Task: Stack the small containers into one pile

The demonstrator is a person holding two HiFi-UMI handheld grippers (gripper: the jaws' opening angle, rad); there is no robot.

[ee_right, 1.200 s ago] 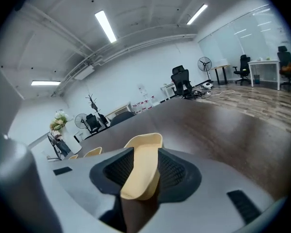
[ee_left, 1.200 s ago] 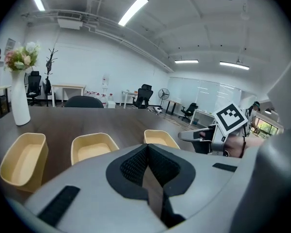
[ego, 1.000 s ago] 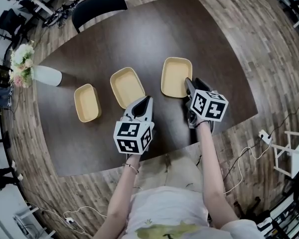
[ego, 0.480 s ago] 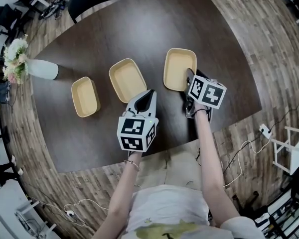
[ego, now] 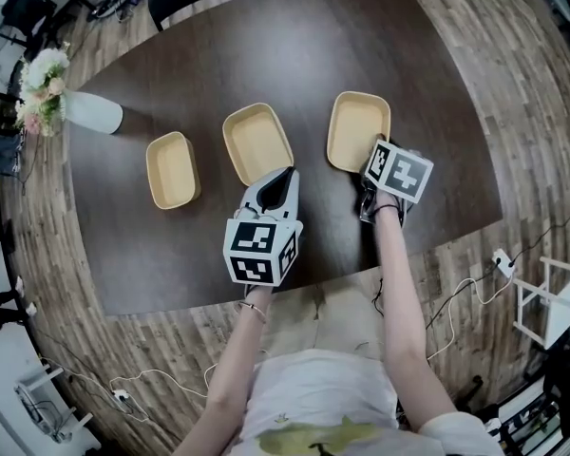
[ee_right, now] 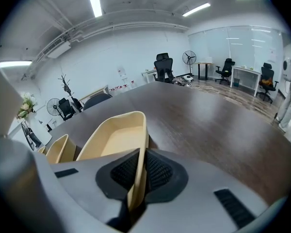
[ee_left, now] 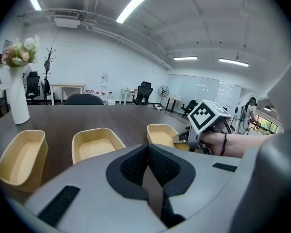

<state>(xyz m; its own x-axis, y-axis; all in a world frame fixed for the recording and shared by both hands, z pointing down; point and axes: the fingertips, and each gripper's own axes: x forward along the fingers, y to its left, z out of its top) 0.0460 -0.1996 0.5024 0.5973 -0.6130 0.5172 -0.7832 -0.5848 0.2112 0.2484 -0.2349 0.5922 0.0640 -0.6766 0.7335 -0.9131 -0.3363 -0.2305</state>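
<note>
The right gripper (ee_right: 137, 174) had just been closing and was clamped on the near wall of the right container (ego: 358, 126), which lay on the dark table (ego: 266, 46); the middle container (ego: 256, 141) lay just beyond the left gripper (ego: 283, 183), whose jaws were together and empty; the left container (ego: 171, 169) lay apart, further left.
</note>
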